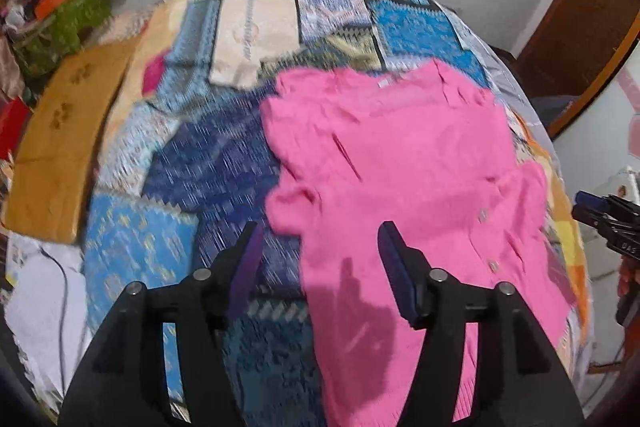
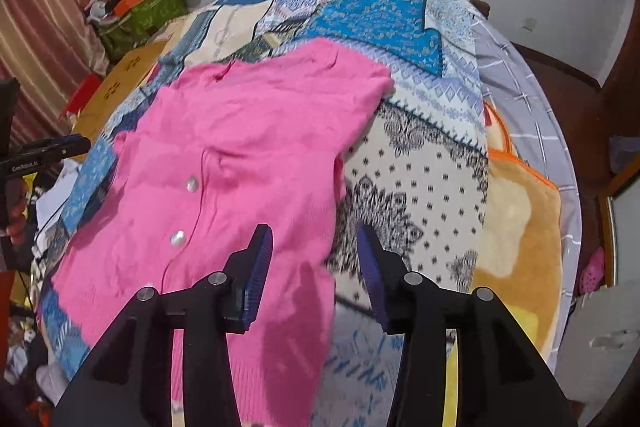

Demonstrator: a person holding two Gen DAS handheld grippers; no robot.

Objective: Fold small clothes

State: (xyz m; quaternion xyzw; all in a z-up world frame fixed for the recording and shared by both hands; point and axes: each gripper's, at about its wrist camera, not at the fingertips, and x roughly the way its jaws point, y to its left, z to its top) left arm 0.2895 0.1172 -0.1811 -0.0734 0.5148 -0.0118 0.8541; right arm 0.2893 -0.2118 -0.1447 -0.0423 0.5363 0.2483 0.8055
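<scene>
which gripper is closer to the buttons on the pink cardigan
Right. The right gripper hangs just beside the buttons, its fingers over that edge of the pink cardigan. The left gripper sits at the opposite edge, farther away.

A pink knit cardigan [image 2: 240,155] with glossy pearly buttons [image 2: 192,184] lies on a matt patterned cloth bedspread [image 2: 420,187].
</scene>
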